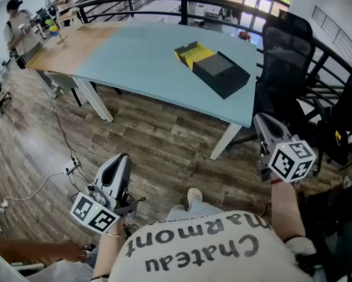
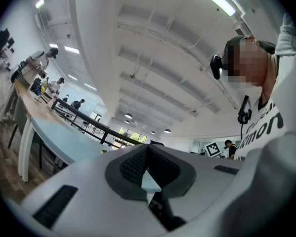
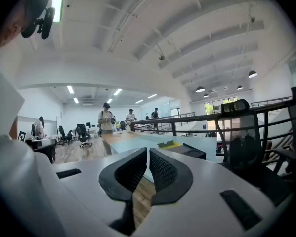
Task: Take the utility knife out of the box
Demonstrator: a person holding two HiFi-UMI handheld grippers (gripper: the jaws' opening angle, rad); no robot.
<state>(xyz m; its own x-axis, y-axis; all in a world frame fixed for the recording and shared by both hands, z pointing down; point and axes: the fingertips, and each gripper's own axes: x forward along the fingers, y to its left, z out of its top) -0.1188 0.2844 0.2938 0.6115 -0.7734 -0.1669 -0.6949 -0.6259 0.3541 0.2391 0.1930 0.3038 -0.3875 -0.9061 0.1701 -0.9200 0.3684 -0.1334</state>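
Lying on table [image 1: 140, 57], box [image 1: 223, 74]; left claw [image 2: 147, 147], right claw [image 3: 148, 150] closed, empty.

— Any lettering to read here?
— Only on the person's white fabric shirt [image 1: 205, 248]: large black letters spell "Chateau Marmont", upside down in the head view.
— Anywhere else?
— The left gripper view catches part of that print, reading "mon".

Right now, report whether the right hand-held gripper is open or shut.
Shut. In its own view the right hand-held gripper has its jaws together, with nothing between them.
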